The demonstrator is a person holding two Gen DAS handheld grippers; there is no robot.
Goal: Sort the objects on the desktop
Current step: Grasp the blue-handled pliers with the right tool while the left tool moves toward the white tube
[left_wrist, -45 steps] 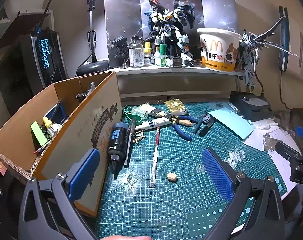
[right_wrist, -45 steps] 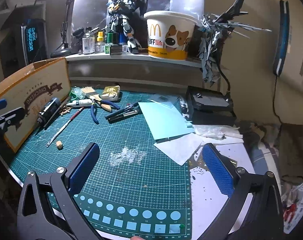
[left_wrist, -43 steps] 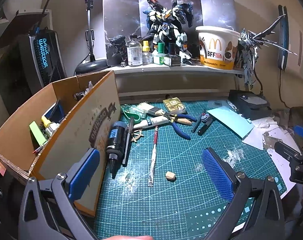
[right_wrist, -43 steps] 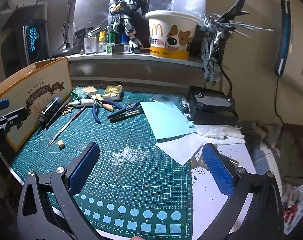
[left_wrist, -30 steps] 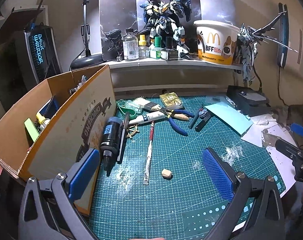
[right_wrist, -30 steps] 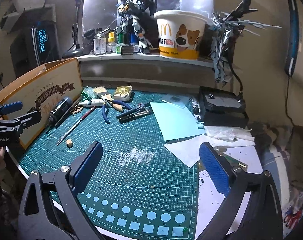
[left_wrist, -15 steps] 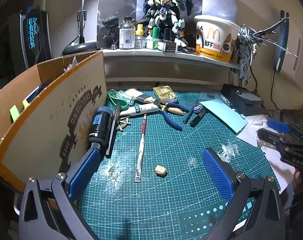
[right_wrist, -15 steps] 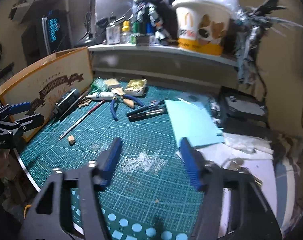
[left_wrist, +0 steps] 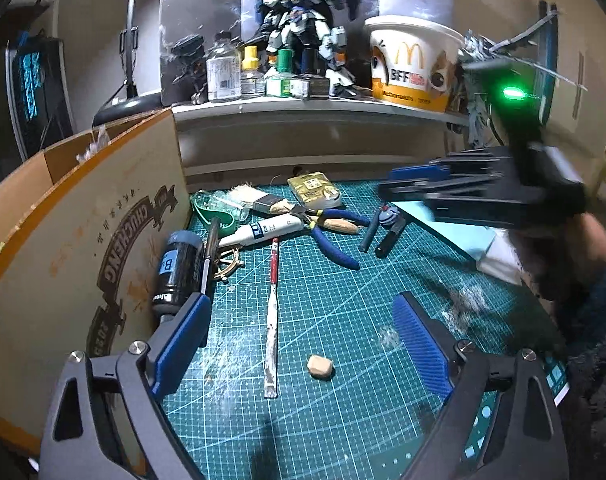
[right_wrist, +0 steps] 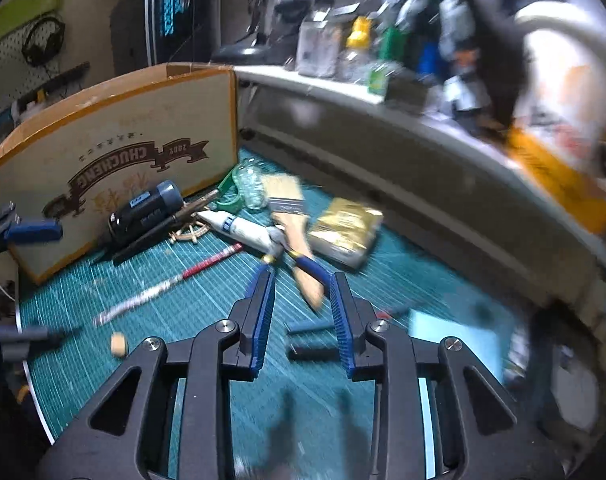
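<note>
Wooden-handled brush (right_wrist: 293, 216) on green cutting mat (right_wrist: 207, 304), beside pliers (left_wrist: 335, 236): my right gripper (right_wrist: 301, 320) narrows over it, nothing clamped; left gripper (left_wrist: 303, 336), closing slightly, holds nothing; cardboard box (left_wrist: 83, 240) waits alongside.

The right gripper (right_wrist: 301, 316) has swung from the right-hand side of the green gridded cutting mat (left_wrist: 343, 420), where it faced the pale blue sheet (right_wrist: 455, 340) and white paper, across toward the clutter at the back; its view is now blurred and tilted. In the left wrist view it has come from the right edge up into the frame above the pale blue sheet (left_wrist: 455, 236). Its blue-padded fingers (right_wrist: 263, 320), wide apart earlier, are closing, with nothing pressed between them; the wooden-handled flat paintbrush (right_wrist: 299, 248) lies just ahead. The left gripper (left_wrist: 303, 344) has moved closer to the mat and the printed brown cardboard box (left_wrist: 83, 248), whose inside has mostly dropped out of sight; its fingers are narrowing slightly.
</note>
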